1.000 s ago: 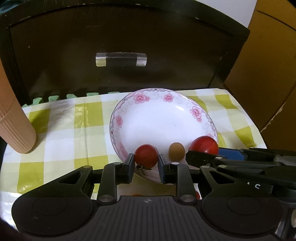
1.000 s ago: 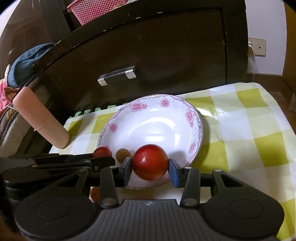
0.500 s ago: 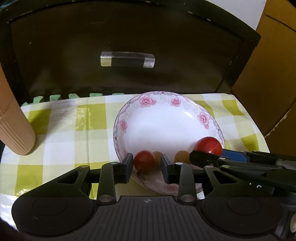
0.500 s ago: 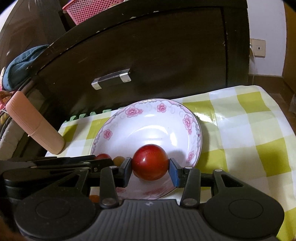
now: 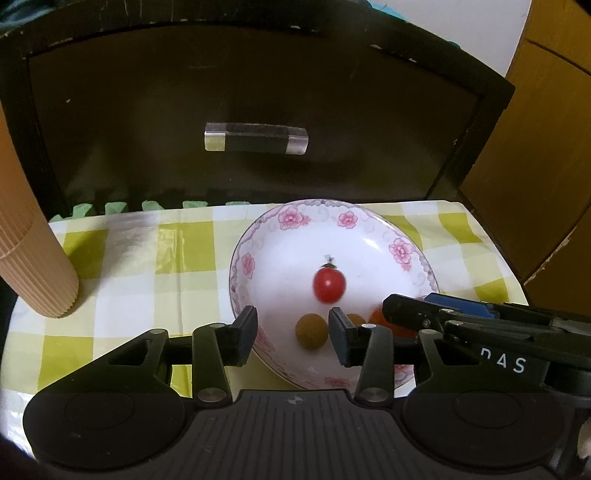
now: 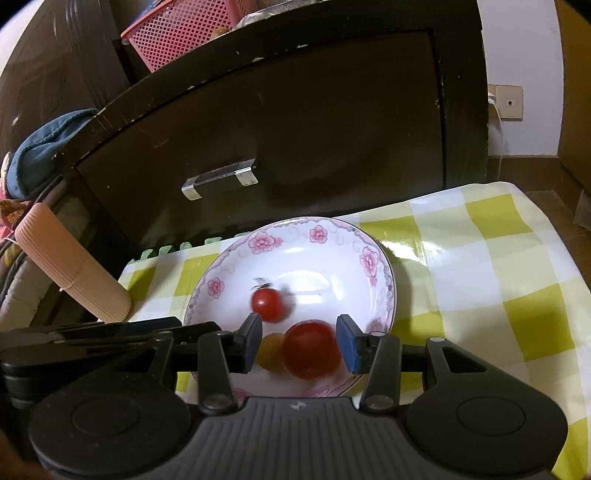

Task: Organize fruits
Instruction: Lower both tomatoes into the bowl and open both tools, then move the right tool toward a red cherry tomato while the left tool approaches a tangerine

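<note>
A white plate with pink flowers (image 5: 402,254) (image 6: 380,273) stands on a yellow-checked cloth. In it lie a small red tomato (image 5: 329,284) (image 6: 267,304), a brown round fruit (image 5: 311,331) (image 6: 269,350) and a larger red tomato (image 6: 311,349), mostly hidden in the left wrist view (image 5: 376,316). My left gripper (image 5: 293,334) is open, its jaws above the plate's near rim, the brown fruit between them. My right gripper (image 6: 299,339) is open, the larger tomato loose between its jaws.
A dark cabinet with a clear drawer handle (image 5: 256,142) (image 6: 221,178) stands right behind the cloth. A ribbed beige roll (image 5: 29,254) (image 6: 70,269) leans at the left. A pink basket (image 6: 192,29) sits on the cabinet. The cloth (image 6: 491,266) stretches right of the plate.
Both grippers have opened. The small tomato left the left jaws and rolled to the plate's middle. The larger tomato dropped from the right jaws into the plate. Both grippers have risen.
</note>
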A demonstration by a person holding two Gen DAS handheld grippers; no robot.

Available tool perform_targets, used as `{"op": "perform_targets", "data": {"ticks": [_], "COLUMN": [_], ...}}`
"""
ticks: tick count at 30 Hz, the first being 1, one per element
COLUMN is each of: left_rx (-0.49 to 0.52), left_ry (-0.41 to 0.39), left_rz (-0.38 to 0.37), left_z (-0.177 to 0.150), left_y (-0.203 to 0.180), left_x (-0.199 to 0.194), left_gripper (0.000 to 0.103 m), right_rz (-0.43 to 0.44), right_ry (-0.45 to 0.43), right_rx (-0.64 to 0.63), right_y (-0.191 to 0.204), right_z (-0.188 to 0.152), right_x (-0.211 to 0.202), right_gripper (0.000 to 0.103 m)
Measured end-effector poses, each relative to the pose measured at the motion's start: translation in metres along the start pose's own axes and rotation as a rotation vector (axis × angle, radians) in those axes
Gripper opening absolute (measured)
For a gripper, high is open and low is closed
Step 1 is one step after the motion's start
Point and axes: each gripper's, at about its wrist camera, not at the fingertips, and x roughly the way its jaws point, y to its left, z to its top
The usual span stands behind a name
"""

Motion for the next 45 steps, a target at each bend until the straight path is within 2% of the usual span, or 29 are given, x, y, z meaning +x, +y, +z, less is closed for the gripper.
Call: {"op": "perform_targets", "data": {"ticks": [24,42,45], "left_rx": [0.035,0.039,0.050], "left_ry": [-0.037,0.018,0.031], "left_rz": [-0.009,0.002,0.010], "left_z": [-0.015,-0.050,-0.058], "left_y": [-0.006,0.006,0.009], "left_x": [-0.046,-0.071,-0.076], "left_gripper": [0.052,0.053,0.056], "right_rz": [-0.014,0.017,0.029], "right_ry": [-0.024,0.048,0.065], "right_rx": [-0.028,-0.051,-0.065], "right_y": [0.019,0.042,0.046], "right_z": [-0.012,-0.051,-0.059], "right_x": [-0.046,-0.063,-0.064], "right_gripper": [0.044,0.044,0.044]}}
